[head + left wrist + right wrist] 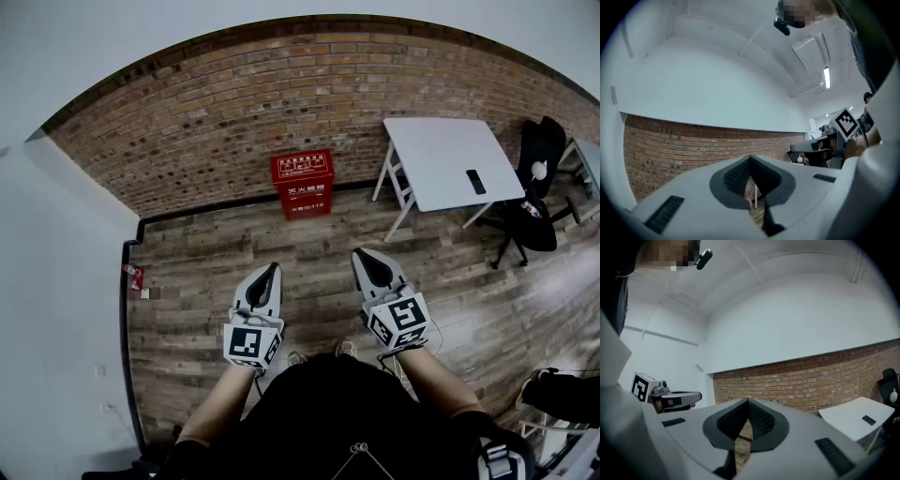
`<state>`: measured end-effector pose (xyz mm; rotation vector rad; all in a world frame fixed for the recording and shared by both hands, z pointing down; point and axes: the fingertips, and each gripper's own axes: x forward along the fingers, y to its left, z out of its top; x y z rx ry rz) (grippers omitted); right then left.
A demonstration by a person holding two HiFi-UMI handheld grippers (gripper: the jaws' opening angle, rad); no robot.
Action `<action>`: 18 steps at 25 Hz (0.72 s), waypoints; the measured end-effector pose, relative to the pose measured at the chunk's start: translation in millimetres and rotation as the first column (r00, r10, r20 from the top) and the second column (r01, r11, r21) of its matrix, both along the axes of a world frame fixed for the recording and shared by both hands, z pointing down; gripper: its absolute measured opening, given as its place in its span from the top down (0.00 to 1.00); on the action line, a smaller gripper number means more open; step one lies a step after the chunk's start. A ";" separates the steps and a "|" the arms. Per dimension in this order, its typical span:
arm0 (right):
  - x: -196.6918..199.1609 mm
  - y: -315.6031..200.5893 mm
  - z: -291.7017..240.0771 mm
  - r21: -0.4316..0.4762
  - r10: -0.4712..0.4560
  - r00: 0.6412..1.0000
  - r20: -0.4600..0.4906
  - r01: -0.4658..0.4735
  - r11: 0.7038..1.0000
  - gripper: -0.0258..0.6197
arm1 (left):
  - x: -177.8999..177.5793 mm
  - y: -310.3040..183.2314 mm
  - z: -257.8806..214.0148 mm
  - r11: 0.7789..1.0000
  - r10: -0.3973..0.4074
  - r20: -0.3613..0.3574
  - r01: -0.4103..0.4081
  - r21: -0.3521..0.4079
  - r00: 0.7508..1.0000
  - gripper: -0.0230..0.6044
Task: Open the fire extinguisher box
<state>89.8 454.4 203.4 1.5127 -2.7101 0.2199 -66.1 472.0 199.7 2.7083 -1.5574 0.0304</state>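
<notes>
Fire extinguisher box (302, 184): red, upright cabinet (white lettering on its front), closed, standing on the wooden floor against the brick wall, at twelve o'clock from the person.

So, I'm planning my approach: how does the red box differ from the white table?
The red box is a low solid block against the brick wall; the white table stands on thin slanted legs to its right. The box bears white print; the table's top is plain but carries a small dark flat thing. The table is clearly larger than the box. Both stand on the wooden floor.
</notes>
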 end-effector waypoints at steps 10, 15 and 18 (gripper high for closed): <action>-7.5 6.3 1.1 0.003 0.003 1.000 -0.005 -0.003 1.000 0.93 | -12.1 3.3 -0.8 1.000 -0.017 -0.003 0.017 -0.001 1.000 0.88; -9.7 5.8 2.1 -0.011 0.017 1.000 0.016 -0.017 1.000 0.93 | -19.3 3.9 -1.9 1.000 -0.018 -0.005 0.018 0.006 1.000 0.88; -13.1 4.4 1.0 -0.019 0.022 0.999 0.024 -0.021 1.000 0.93 | -23.9 2.2 -2.3 1.000 -0.018 -0.007 0.018 0.003 1.000 0.88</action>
